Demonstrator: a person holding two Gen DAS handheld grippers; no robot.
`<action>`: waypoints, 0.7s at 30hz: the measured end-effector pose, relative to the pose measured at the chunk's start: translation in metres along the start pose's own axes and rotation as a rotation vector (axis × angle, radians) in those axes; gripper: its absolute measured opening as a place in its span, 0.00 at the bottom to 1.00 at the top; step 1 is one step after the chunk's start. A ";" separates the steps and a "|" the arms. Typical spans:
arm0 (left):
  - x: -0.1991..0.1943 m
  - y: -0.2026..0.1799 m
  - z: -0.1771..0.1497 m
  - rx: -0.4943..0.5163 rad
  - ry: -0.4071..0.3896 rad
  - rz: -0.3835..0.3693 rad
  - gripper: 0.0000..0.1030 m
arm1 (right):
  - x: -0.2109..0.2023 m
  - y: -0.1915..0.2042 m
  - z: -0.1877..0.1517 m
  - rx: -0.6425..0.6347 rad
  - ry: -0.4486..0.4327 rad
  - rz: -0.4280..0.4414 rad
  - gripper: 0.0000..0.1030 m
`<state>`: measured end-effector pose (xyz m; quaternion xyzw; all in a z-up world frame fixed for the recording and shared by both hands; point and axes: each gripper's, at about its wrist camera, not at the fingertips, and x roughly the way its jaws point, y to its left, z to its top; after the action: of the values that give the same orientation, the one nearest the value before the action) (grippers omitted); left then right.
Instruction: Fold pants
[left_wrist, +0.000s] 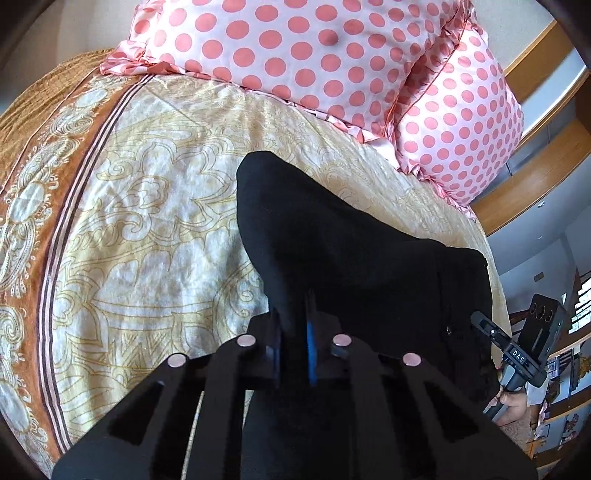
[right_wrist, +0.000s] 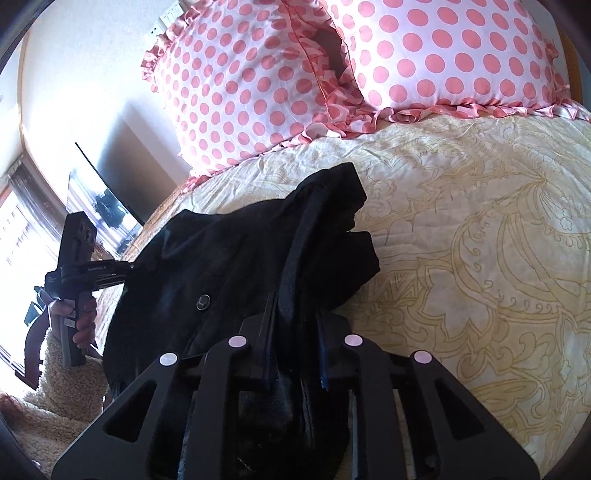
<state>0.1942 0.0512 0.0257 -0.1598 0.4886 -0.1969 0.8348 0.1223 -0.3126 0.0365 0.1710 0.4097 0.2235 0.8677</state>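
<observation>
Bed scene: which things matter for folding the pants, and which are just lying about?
In the job:
black pants
left gripper, shut on the pants
right gripper, shut on the pants

Just there:
polka-dot pillows
patterned bedspread
television

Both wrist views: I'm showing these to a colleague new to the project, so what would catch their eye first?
Most striking are the pink polka-dot pillows at the head of the bed. Next, the black pants bunched on the cream patterned bedspread, lifted between the two claws. The left claw and the right claw are each shut on the fabric.
</observation>
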 end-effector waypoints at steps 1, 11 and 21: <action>-0.003 -0.004 0.001 0.014 -0.011 0.004 0.06 | -0.003 0.001 0.004 0.008 -0.016 0.020 0.15; -0.026 -0.028 0.025 0.048 -0.107 -0.016 0.04 | -0.004 0.011 0.049 0.035 -0.069 0.115 0.10; 0.004 -0.021 0.080 0.018 -0.142 0.106 0.04 | 0.052 -0.015 0.096 0.074 -0.051 -0.014 0.10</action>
<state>0.2631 0.0371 0.0700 -0.1400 0.4340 -0.1449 0.8781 0.2307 -0.3086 0.0549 0.2056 0.3965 0.1975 0.8726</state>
